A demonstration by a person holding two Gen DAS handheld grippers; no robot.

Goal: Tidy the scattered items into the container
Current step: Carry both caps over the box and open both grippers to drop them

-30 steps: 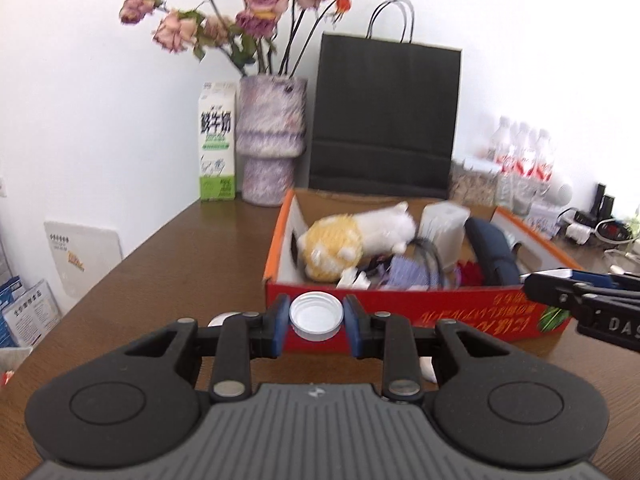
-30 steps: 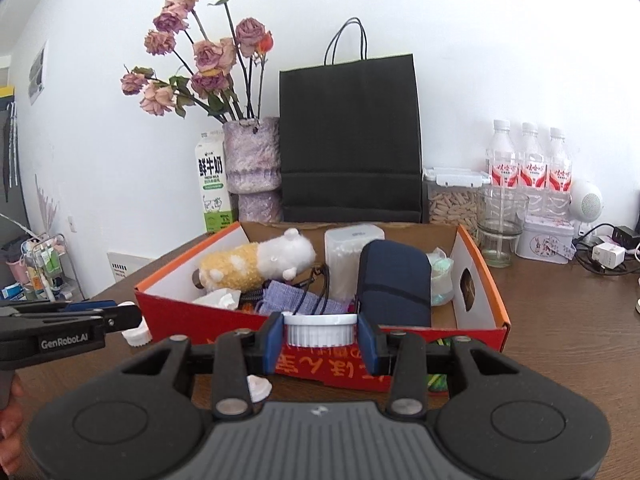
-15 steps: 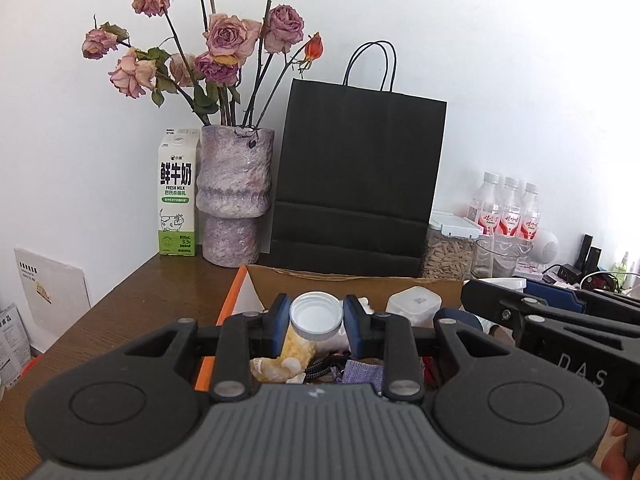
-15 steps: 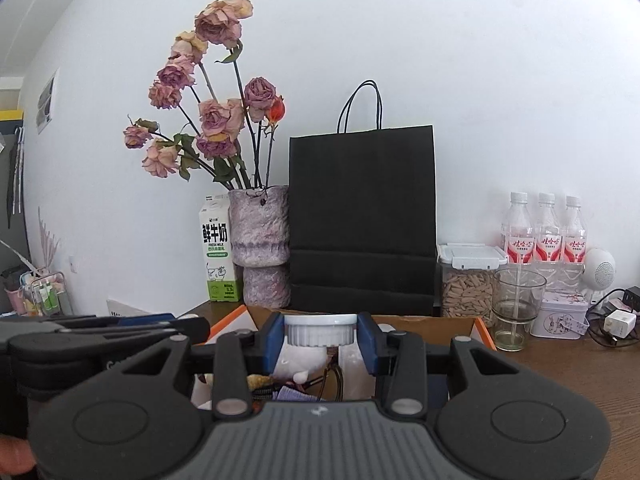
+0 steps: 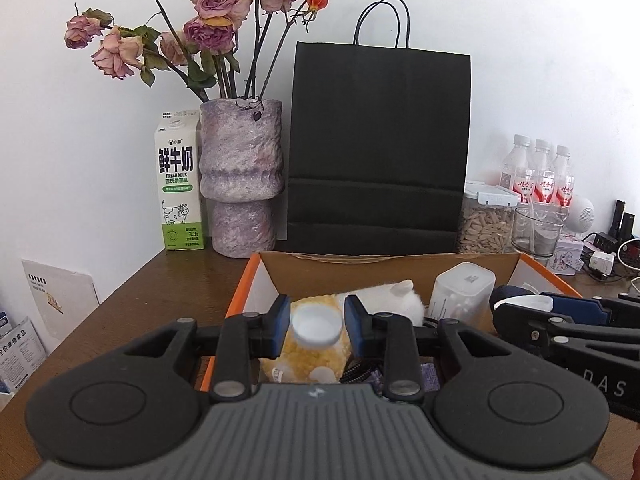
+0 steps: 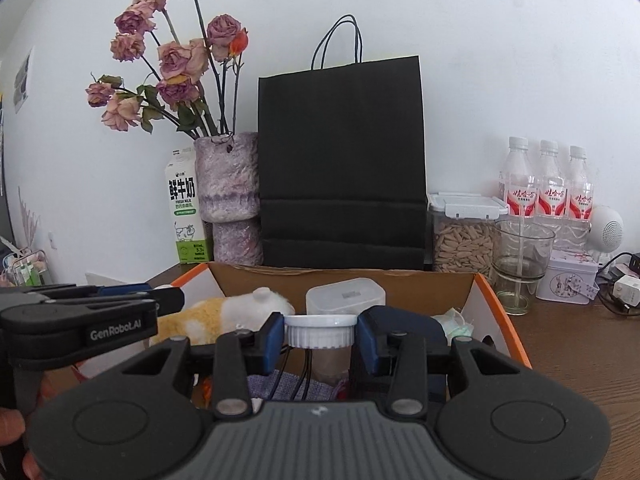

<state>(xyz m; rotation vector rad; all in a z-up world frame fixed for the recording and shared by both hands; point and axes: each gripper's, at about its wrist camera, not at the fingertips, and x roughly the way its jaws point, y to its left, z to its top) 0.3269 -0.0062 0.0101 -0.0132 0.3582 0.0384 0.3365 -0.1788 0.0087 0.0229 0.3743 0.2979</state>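
My left gripper [image 5: 316,326] holds a white bottle cap [image 5: 317,325] with its hollow side toward the camera, above the yellow and white plush toy [image 5: 352,316] in the orange cardboard box [image 5: 400,270]. The pads look slightly apart from the cap. My right gripper [image 6: 320,334] is shut on a white ribbed cap [image 6: 320,330], above the box [image 6: 340,278]. The box also holds a clear plastic container [image 6: 346,300], a dark blue pouch [image 6: 412,322] and a purple cloth [image 6: 288,386]. Each gripper shows in the other's view.
Behind the box stand a black paper bag [image 5: 380,148], a purple vase of dried roses [image 5: 240,180], a milk carton [image 5: 178,184], a seed jar [image 6: 464,236], a glass [image 6: 522,260] and water bottles [image 6: 548,188]. Chargers and cables [image 6: 624,288] lie at the right.
Both grippers rose from in front of the box's red front wall and moved forward over the box, each carrying its cap. They now sit lower over the contents than half a second ago.
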